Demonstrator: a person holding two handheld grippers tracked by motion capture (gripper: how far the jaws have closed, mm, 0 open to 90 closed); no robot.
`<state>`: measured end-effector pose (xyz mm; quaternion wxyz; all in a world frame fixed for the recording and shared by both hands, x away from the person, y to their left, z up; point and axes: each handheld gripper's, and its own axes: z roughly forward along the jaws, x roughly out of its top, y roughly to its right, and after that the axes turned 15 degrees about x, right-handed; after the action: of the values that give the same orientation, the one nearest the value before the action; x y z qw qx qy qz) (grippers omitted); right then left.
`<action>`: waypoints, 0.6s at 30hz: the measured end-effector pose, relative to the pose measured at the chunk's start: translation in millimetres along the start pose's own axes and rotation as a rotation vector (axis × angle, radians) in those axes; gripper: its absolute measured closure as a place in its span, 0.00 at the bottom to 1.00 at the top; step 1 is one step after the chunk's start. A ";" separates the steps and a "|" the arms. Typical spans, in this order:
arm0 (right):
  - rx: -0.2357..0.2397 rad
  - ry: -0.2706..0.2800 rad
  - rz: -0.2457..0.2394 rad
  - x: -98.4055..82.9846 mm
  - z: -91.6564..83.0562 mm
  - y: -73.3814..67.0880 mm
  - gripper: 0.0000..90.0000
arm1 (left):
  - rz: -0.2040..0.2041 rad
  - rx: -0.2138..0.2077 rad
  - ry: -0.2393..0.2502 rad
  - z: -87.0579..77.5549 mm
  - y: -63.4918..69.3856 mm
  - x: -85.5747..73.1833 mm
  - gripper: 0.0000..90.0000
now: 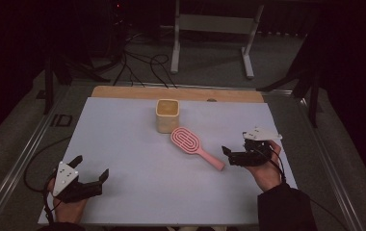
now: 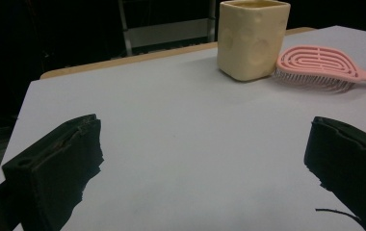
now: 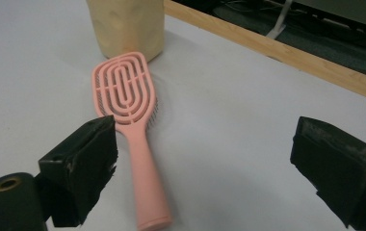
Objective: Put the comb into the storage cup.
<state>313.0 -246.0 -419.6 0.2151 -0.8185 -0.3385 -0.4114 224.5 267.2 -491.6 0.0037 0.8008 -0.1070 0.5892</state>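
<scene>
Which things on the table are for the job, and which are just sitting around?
For the job:
- pink hairbrush, lying bristles down by the open right gripper
- cream cup, standing just behind the brush head

Just there:
- open left gripper, off at the near left, holding nothing
- cables on the floor beyond the table

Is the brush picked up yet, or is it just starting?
Just starting, it seems. Nothing looks done: the pink brush lies flat on the white table, bristles down, its head by the yellow cup. In hand: the right gripper is open, with the handle's end close by its jaws. The left gripper waits open, farther off. Left, probably: grabbing and lifting the brush.
</scene>
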 end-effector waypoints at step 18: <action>0.024 -0.134 -0.033 17.3 27.5 -3.0 0.10 | 0.000 -0.001 0.000 0.1 -0.1 -0.1 0.00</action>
<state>332.8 -220.1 -420.9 0.1950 -0.8357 -0.3707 -0.3551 224.6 267.3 -491.8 0.0040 0.8008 -0.1074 0.5892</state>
